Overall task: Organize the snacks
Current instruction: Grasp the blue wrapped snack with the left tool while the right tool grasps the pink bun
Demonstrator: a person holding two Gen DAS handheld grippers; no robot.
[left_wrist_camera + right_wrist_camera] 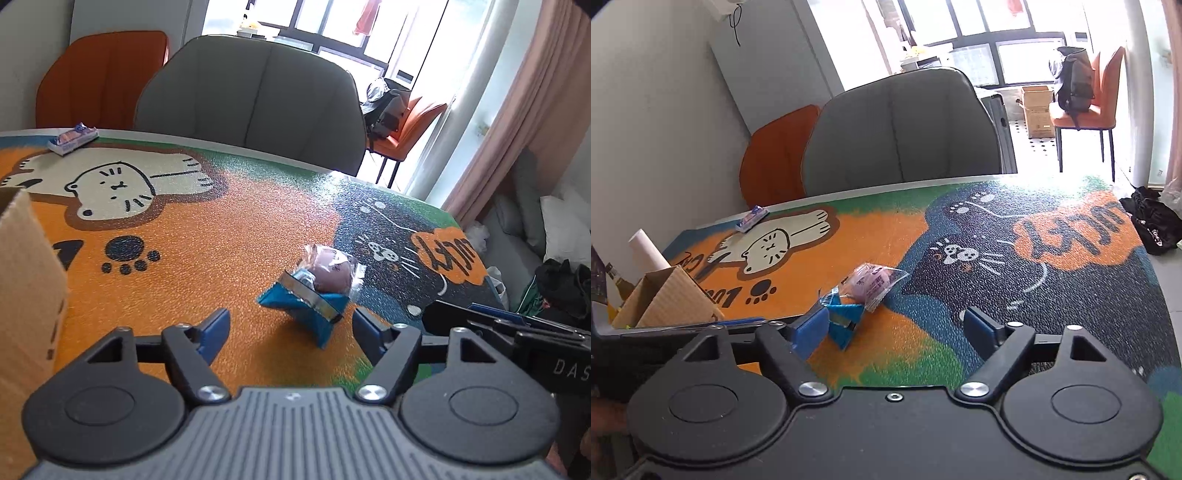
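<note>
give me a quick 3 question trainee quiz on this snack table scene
1. True or false: the blue snack packet is clamped in the left tongs.
2. Which snack lies at the table's far edge by the orange chair?
A. the small blue-and-white packet
B. the clear-wrapped round snack
C. a banana
3. Fill in: the cardboard box stands on the ____ side of the left wrist view.

Key:
1. False; both the left and right tongs are open, nothing gripped.
2. A
3. left
</note>
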